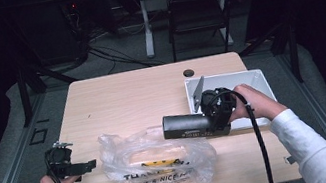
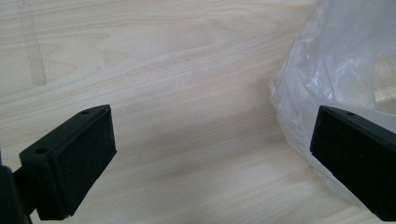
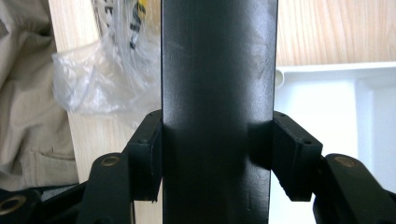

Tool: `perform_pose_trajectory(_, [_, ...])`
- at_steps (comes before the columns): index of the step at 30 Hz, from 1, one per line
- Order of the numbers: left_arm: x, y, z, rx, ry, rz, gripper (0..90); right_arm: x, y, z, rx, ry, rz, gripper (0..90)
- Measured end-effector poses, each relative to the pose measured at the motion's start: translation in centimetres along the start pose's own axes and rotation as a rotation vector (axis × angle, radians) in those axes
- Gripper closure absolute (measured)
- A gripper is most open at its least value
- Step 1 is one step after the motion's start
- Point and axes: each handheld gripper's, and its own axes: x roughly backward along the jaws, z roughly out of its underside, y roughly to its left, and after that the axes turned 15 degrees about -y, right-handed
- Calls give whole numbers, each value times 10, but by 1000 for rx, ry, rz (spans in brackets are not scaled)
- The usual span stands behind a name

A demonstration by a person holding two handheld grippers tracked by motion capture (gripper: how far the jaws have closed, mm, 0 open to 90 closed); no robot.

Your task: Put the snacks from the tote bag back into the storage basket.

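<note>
My right gripper is shut on a long black rectangular box, held level above the table's right half, between a clear plastic bag and a white tray. In the right gripper view the pads press both sides of the box. My left gripper rests low at the table's front left with its jaws wide open and nothing between them, just left of the bag. Its right fingertip lies against the bag's edge. The bag carries black print and holds a pale tan item.
The light wooden table has a small dark round hole near its far edge. A grey plate leans in the tray's left corner. Dark chair and desk legs stand beyond the table. Beige trouser fabric lies past the table's near edge.
</note>
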Motion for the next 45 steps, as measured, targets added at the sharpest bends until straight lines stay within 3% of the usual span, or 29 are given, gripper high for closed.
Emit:
perform_pose_trajectory(4, [0, 1, 0, 3, -4, -7, 0, 6, -4, 9, 18, 12, 4, 427])
perform_pose_trajectory(11, [0, 1, 0, 6, -6, -9, 0, 17, -16, 30, -8, 10, 18, 427])
perform_pose_trajectory(17, [-1, 1, 0, 6, -7, -9, 0, 27, -25, 45, 9, 21, 27, 427])
perform_pose_trajectory(32, [-2, -1, 0, -1, -1, -8, 0, 35, -44, 81, -24, -9, 55, 427])
perform_pose_trajectory(45, [-6, -2, -1, -4, 0, -11, 0, 32, -61, 103, -24, 29, 83, 428])
